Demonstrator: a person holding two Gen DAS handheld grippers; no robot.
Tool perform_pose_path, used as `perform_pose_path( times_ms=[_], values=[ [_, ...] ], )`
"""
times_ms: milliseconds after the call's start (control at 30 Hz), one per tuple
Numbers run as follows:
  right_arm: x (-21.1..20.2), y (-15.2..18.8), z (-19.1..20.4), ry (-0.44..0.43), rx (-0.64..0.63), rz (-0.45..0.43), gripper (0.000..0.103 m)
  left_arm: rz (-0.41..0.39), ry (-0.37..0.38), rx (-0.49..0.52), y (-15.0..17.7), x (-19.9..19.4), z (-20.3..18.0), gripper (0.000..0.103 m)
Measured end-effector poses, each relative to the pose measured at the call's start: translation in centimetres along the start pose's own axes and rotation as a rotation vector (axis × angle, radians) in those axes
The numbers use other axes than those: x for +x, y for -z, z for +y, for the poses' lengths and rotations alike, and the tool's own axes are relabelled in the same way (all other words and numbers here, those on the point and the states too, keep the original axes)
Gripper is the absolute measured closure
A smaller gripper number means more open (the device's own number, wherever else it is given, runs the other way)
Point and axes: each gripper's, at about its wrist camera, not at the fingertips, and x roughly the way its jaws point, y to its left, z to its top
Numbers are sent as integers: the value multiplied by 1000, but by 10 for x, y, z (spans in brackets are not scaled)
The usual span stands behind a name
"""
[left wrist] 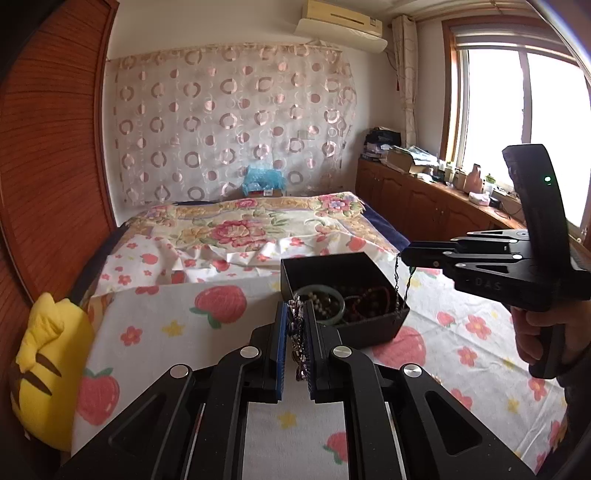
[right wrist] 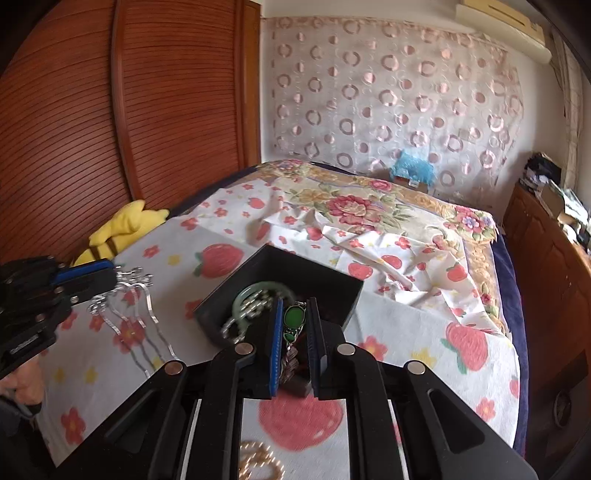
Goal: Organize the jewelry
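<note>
1. Your left hand-held gripper (left wrist: 295, 314) is clamped on a silver chain necklace (right wrist: 129, 295).
2. Your right hand-held gripper (right wrist: 295, 314) pinches a green-stone bracelet (right wrist: 294, 317) — dangling over the black box (left wrist: 369, 325) at 12 o'clock on the bed (left wrist: 166, 314).

Yellow plush (left wrist: 48, 369), floral bedspread (left wrist: 236, 229), wood wardrobe (right wrist: 129, 110), AC unit (left wrist: 341, 20)

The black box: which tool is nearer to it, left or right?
Right. The right tool holds a green-stone bracelet directly over the black box. The left tool holds a silver chain off to the box's left side.
</note>
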Motion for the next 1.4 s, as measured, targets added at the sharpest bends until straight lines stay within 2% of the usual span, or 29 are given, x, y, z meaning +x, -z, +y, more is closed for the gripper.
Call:
perform_pose_path(
  times_ms=[333, 667, 733, 867, 1200, 1400],
  values=[
    [26, -14, -19, -14, 68, -5, 89, -22, -12, 12, -30, 22, -5, 95],
    [39, 8, -19, -55, 101, 44, 88, 5, -26, 17, -36, 47, -11, 95],
    [38, 10, -18, -55, 101, 43, 83, 8, -29, 19, -38, 52, -12, 95],
    [32, 17, -15, -47, 91, 41, 82, 16, -31, 19, -39, 65, -12, 95],
    [15, 53, -27, -18, 90, 49, 82, 57, 4, -45, -44, 106, -16, 95],
    [15, 69, -36, -17, 109, 61, 82, 92, 66, -68, -38, 118, -20, 95]
  ],
)
